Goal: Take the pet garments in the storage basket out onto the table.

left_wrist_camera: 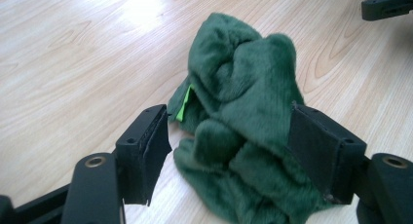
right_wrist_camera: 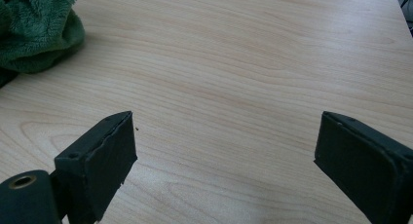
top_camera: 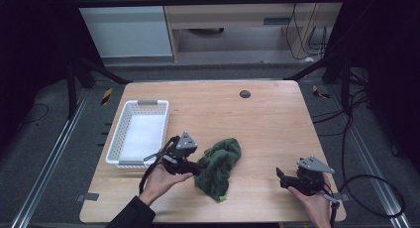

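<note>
- Reaching at the green plush cloth (top_camera: 219,167), the left gripper (top_camera: 197,166) has its jaws spread on either side of the crumpled heap. In the left gripper view the cloth (left_wrist_camera: 243,131) lies between the pads: one pad touches the pile, the other stands clear, so nothing is clamped yet.
- The cloth sits on the wooden table (top_camera: 262,119), just right of the white basket (top_camera: 139,133) and near the table's front edge.
- The right gripper (top_camera: 283,178) rests well to the right of the cloth, jaws wide and empty.
- Risk, as I judge it: closing here may pinch only the top fold, so the rest would drag or slip free on lifting.
- A low pass toward the basket could catch trailing cloth on its rim.
- Bare wood lies right of and beyond the cloth; the front edge is close.
</note>
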